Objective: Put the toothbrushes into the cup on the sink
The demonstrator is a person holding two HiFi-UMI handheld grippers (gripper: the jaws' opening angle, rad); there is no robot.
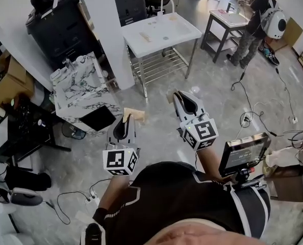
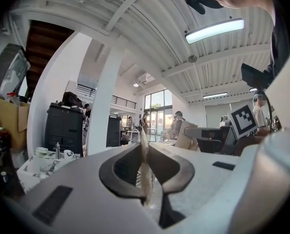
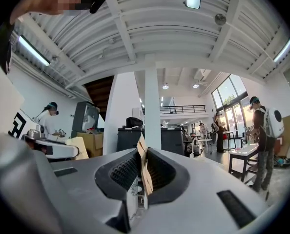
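Plainly, the left claw [image 2: 146, 149] is clenching a thin, tan, card-sleeved toothbrush [image 2: 145, 179] and the right claw [image 3: 141, 156] is clenching a second tan toothbrush [image 3: 145, 172]. Both are likely handling light, stiff yet crushable, so flat-face pinching is suiting them. They are well apart from the white cup [image 2: 68, 153] on the marble-patterned sink [image 1: 90, 93].

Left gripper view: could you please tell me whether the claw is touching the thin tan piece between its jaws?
Touching. The left gripper view shows the left claw shut on the thin tan piece, pressing it from both sides with no gap.
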